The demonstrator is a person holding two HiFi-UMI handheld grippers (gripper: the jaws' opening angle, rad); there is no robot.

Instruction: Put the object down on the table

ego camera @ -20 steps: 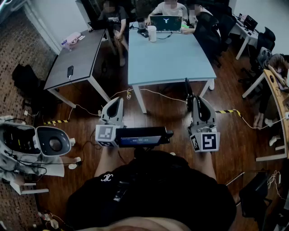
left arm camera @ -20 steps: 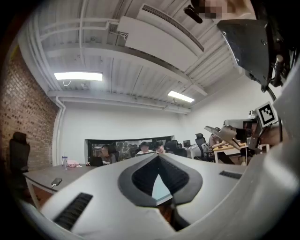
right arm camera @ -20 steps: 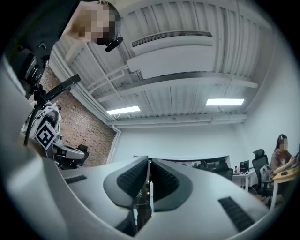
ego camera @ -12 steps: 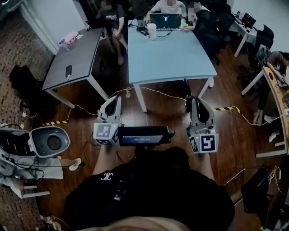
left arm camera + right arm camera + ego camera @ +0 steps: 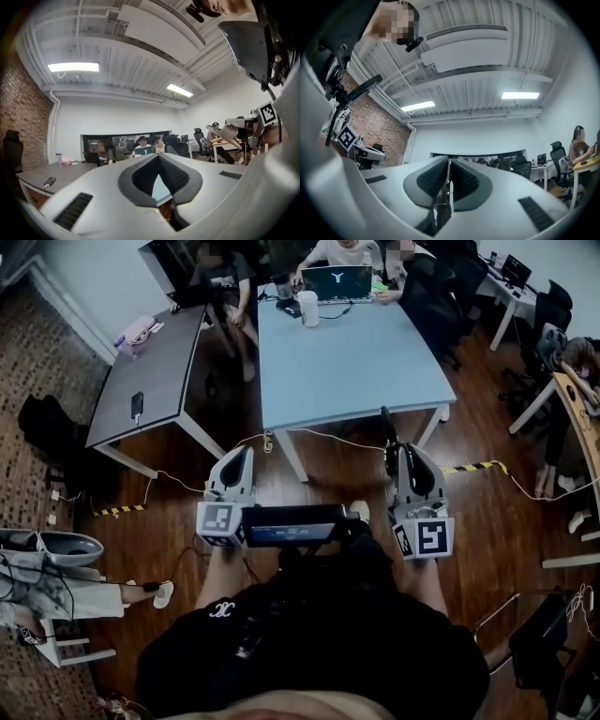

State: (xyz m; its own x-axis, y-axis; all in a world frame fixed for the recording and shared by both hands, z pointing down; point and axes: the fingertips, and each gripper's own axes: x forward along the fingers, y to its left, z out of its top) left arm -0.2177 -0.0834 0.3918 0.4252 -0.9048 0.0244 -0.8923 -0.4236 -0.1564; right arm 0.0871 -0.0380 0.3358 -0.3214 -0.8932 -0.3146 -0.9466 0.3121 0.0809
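Observation:
My right gripper (image 5: 401,450) is shut on a thin dark object (image 5: 385,430) that sticks up past its tips, over the wooden floor in front of the light blue table (image 5: 356,362). In the right gripper view the jaws (image 5: 449,162) stand nearly together, and the object (image 5: 446,188) shows edge-on as a narrow strip between the pads. My left gripper (image 5: 244,452) is held level beside it, to the left, also short of the table. In its own view the left gripper (image 5: 158,158) has its tips together with nothing between them.
At the blue table's far end stand a laptop (image 5: 336,282) and a white cup (image 5: 307,308), with people seated around. A grey table (image 5: 155,371) with a phone stands to the left. Cables (image 5: 319,435) cross the floor. White equipment (image 5: 56,549) sits at the left edge.
The view has shifted forward towards the blue table, and the white equipment at the left has slid down and partly out of frame. Both grippers keep their pose; the right keeps its hold.

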